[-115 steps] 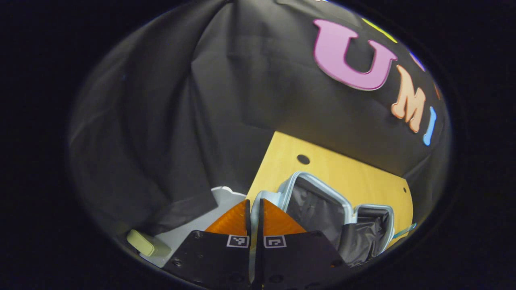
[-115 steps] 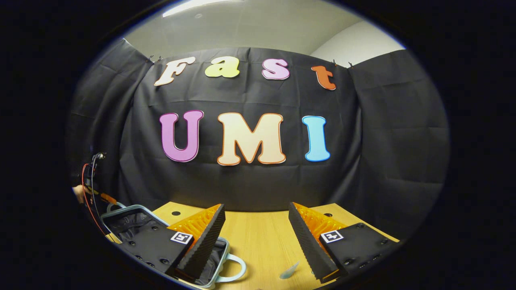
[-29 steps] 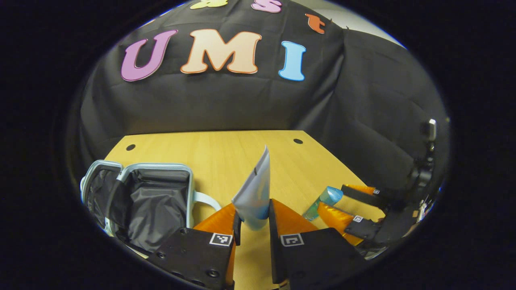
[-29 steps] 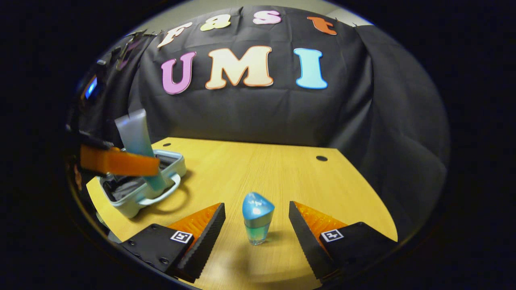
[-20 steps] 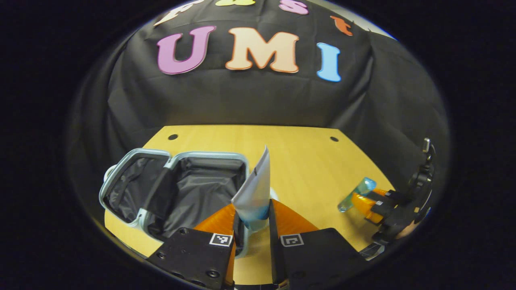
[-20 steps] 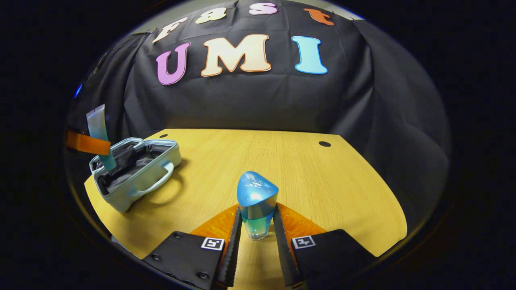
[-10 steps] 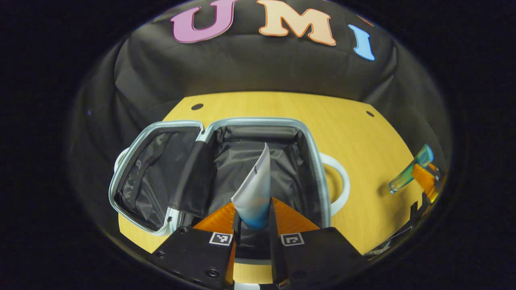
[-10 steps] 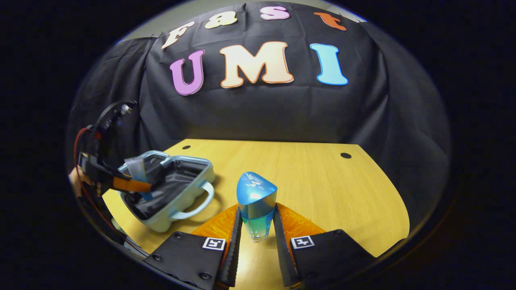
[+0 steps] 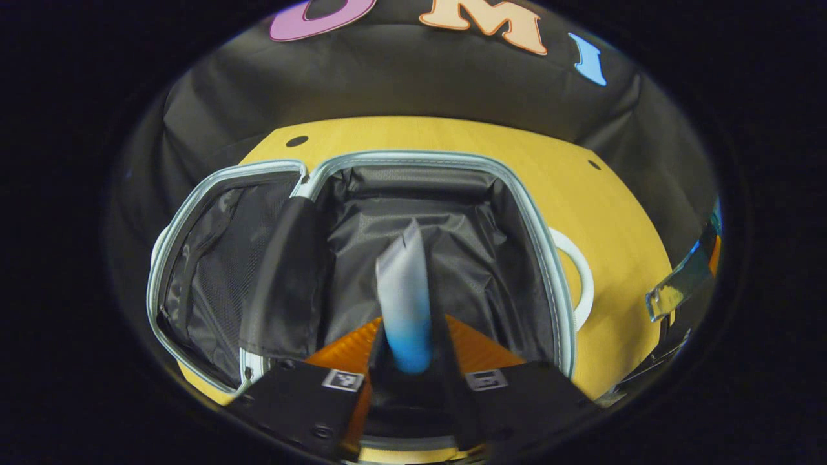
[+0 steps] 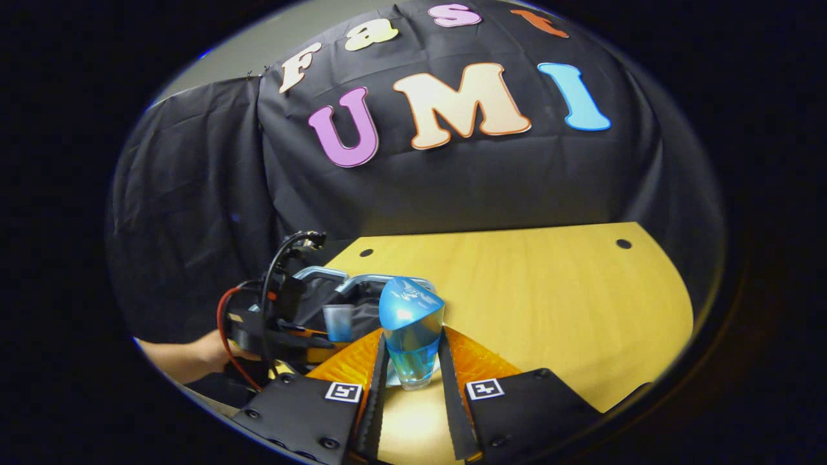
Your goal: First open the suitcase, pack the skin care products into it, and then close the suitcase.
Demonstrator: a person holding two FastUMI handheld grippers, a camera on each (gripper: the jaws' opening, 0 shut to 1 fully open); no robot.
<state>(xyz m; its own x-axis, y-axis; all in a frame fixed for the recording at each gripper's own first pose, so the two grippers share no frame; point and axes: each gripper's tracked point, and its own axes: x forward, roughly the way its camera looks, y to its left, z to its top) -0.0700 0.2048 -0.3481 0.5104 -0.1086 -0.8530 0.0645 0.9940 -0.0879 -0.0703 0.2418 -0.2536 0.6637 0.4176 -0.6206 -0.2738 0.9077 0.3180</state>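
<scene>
The small pale-blue suitcase (image 9: 413, 157) lies open on the wooden table (image 9: 607, 213), both halves lined in black. My left gripper (image 9: 408, 326) hangs over the right half, shut on a white-and-blue tube (image 9: 402, 284) that points into that half; the picture is blurred. In the right gripper view, my right gripper (image 10: 411, 345) is shut on a blue bottle (image 10: 409, 310) with a rounded cap, held above the table (image 10: 549, 290) just right of the suitcase (image 10: 362, 283). The left gripper (image 10: 303, 336) with its tube (image 10: 337, 321) is at the left there. The bottle (image 9: 681, 284) also appears at the far right of the left gripper view.
The suitcase's lid half (image 9: 213, 258) lies flat on the left, and its white handle (image 9: 581, 284) sticks out to the right. A hand (image 10: 194, 355) holds the left gripper. Bare tabletop stretches to the right and behind, with small holes (image 10: 623, 243) near the back edge.
My left gripper has dropped closer over the open suitcase with the tube. My right gripper has carried the bottle leftward, up to the suitcase.
</scene>
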